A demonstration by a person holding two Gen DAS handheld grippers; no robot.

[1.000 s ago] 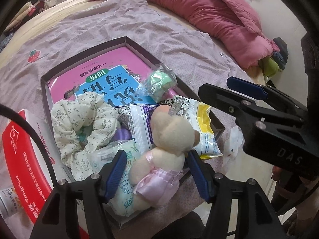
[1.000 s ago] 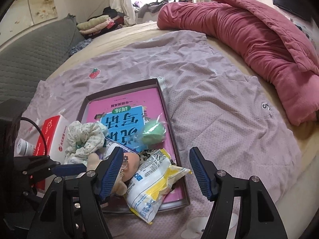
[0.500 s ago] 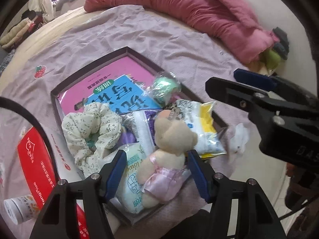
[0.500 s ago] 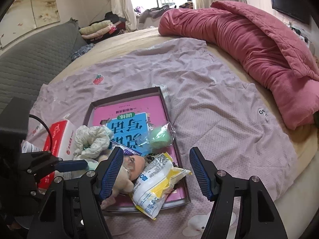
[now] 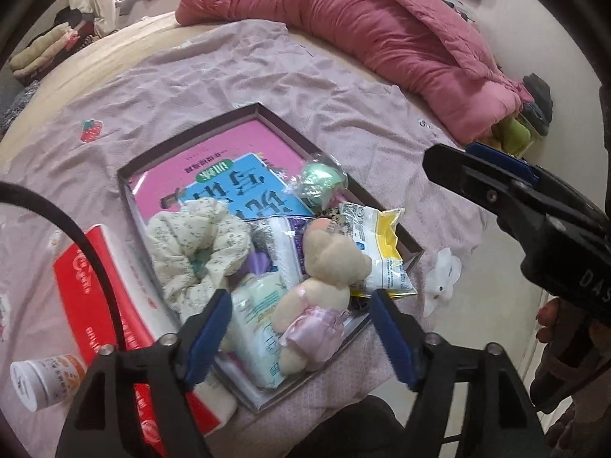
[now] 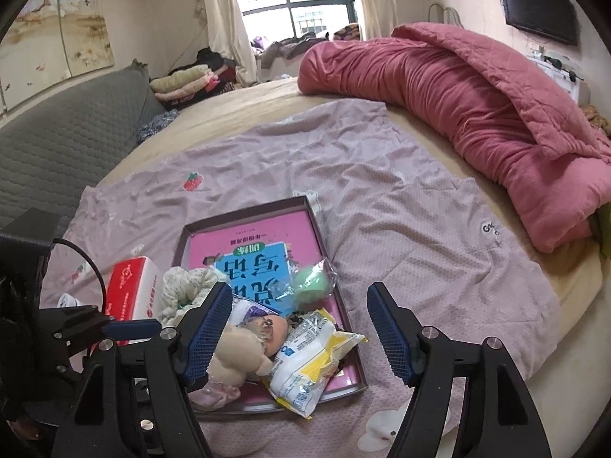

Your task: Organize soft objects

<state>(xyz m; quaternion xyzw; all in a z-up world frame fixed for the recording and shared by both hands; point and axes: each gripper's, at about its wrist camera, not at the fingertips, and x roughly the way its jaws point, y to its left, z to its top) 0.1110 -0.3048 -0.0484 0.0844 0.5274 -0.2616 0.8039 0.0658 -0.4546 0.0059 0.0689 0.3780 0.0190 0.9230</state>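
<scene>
A shallow dark box (image 5: 267,108) (image 6: 309,206) with a pink book in it lies on the lilac sheet. In it are a cream plush bear in a pink dress (image 5: 324,286) (image 6: 236,355), a floral scrunchie (image 5: 198,244) (image 6: 183,286), a white tissue pack (image 5: 256,328), a yellow-white snack bag (image 5: 378,252) (image 6: 309,358) and a wrapped green ball (image 5: 320,183) (image 6: 311,280). My left gripper (image 5: 301,336) is open and empty, above the bear. My right gripper (image 6: 298,328) is open and empty, above the box's near end.
A red carton (image 5: 99,305) (image 6: 130,286) and a small white bottle (image 5: 46,381) lie left of the box. A rolled pink quilt (image 6: 458,99) lies along the far right of the bed. The bed's edge runs at the right. A grey sofa (image 6: 65,133) stands at the left.
Both grippers have pulled back and up from the box, so more of the bed shows. The bear and the other things have stayed in the box.
</scene>
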